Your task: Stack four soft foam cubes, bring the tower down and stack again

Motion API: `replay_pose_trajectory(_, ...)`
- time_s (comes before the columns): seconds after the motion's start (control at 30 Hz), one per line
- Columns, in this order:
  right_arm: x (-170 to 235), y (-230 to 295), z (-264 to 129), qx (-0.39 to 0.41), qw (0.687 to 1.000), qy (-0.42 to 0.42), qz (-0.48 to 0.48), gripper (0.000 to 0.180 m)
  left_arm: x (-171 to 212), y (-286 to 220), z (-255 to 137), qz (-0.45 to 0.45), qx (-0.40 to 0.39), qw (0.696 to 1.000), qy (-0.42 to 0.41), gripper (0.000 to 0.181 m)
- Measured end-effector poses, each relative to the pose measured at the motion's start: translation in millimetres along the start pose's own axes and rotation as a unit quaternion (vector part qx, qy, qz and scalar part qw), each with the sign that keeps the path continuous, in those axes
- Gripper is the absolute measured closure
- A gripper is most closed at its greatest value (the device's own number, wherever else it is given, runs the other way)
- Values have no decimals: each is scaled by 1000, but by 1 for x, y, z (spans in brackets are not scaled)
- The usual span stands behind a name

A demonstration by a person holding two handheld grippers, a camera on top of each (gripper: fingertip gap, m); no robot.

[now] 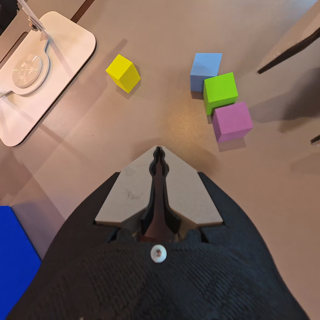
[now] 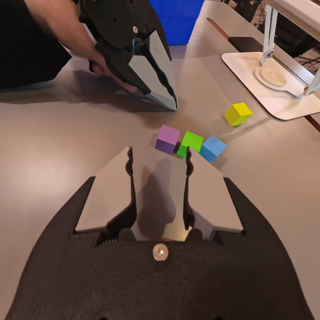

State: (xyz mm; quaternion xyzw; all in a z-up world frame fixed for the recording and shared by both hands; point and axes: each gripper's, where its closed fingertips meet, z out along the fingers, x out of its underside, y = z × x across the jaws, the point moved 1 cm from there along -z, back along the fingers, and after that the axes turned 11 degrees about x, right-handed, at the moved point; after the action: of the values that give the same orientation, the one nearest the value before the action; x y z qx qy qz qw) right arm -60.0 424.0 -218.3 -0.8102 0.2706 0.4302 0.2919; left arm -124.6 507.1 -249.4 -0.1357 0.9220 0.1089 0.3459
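Cubes all loose on table (image 2: 52, 138), none stacked. Purple (image 2: 167, 139), green (image 2: 192, 142), blue (image 2: 212, 148) in a row, prob. touching; yellow (image 2: 238, 113) apart, near white base (image 2: 242, 67). L gripper (image 1: 159, 147) closed, empty. R gripper (image 2: 159, 150) wide open, empty, just short of green.

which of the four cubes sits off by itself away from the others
The yellow cube. It stands alone near the white stand base, while the blue cube, green cube and purple cube huddle together in a row.
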Motion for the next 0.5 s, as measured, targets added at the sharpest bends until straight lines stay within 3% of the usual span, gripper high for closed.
replay_pose_trajectory(0.5,13,-14,-1,5,999,36,35,128,0,0,0,1,1,1000,-1,181)
